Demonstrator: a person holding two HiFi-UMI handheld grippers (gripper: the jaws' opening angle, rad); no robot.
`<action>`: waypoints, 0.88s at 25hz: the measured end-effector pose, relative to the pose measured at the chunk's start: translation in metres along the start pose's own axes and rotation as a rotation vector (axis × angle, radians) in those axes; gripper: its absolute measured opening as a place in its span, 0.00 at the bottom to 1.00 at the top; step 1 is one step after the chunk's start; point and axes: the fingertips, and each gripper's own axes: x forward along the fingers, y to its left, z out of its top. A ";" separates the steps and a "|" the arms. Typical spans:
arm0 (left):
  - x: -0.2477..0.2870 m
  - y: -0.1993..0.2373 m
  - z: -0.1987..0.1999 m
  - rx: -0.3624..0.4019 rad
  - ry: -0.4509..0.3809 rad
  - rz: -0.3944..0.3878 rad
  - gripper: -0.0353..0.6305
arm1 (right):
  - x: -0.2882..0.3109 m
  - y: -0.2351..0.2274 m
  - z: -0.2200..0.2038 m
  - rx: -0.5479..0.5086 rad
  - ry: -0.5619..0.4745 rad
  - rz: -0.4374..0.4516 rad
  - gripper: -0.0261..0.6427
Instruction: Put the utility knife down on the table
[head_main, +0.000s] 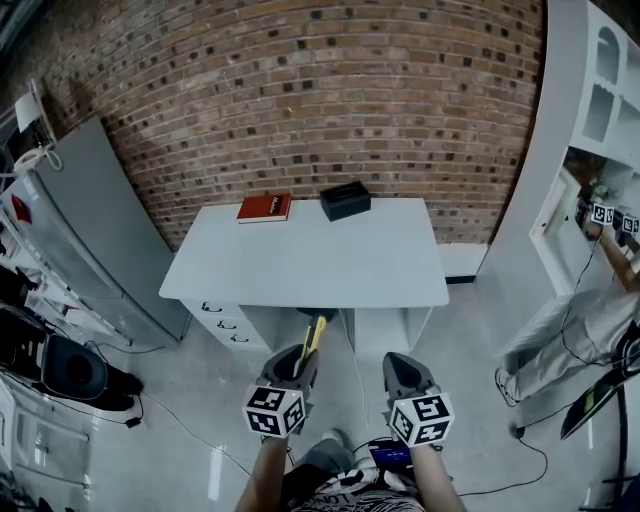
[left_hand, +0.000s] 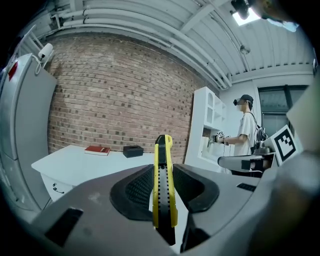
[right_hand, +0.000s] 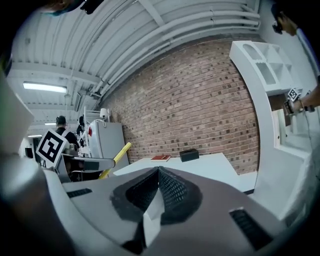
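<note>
A yellow and black utility knife (left_hand: 163, 180) stands upright between the jaws of my left gripper (left_hand: 162, 187), which is shut on it. In the head view the knife (head_main: 312, 342) pokes forward from the left gripper (head_main: 297, 366), held short of the near edge of the white table (head_main: 330, 265). My right gripper (head_main: 402, 372) is beside it, also short of the table. Its jaws are pressed together with nothing between them (right_hand: 159, 186). The knife's yellow tip (right_hand: 116, 157) shows at the left of the right gripper view.
A red book (head_main: 265, 208) and a black box (head_main: 345, 200) lie at the table's far edge by the brick wall. A grey fridge (head_main: 85, 230) stands at the left, white shelving (head_main: 590, 120) at the right with a person (head_main: 600, 320) there. Cables cross the floor.
</note>
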 end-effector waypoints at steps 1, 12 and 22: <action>0.001 0.002 0.000 0.000 0.003 0.003 0.24 | 0.002 0.000 0.000 -0.001 0.001 0.001 0.04; 0.070 0.059 0.013 -0.041 0.026 0.006 0.24 | 0.082 -0.036 0.010 0.012 0.039 -0.025 0.04; 0.200 0.185 0.045 -0.060 0.070 -0.033 0.24 | 0.258 -0.070 0.036 0.009 0.113 -0.072 0.04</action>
